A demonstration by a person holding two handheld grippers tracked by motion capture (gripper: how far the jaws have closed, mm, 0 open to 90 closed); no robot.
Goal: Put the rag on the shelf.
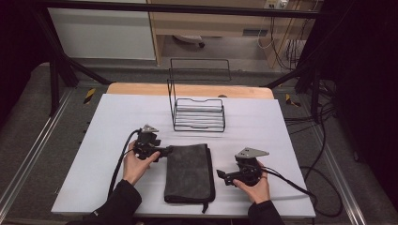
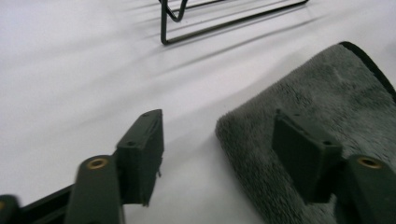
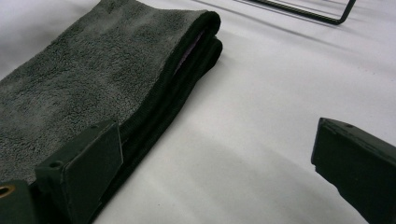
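A dark grey folded towel (image 1: 188, 172) lies on the white table (image 1: 117, 117) near the front edge. My left gripper (image 1: 168, 151) is at the towel's far left corner, held low and pointing right. In the left gripper view its jaws (image 2: 217, 128) stand apart: one is over bare table, the other over the towel (image 2: 336, 88), and nothing is pinched. My right gripper (image 1: 220, 176) sits just right of the towel, pointing left at its folded edge. In the right gripper view its jaws (image 3: 217, 135) are wide open, the left one beside the towel (image 3: 93, 74).
A black wire rack (image 1: 198, 114) with a tall back frame stands behind the towel at the table's middle. Its base wires appear in the left gripper view (image 2: 224, 23) and the right gripper view (image 3: 303, 11). Cables trail from both grippers. Dark frame posts flank the table.
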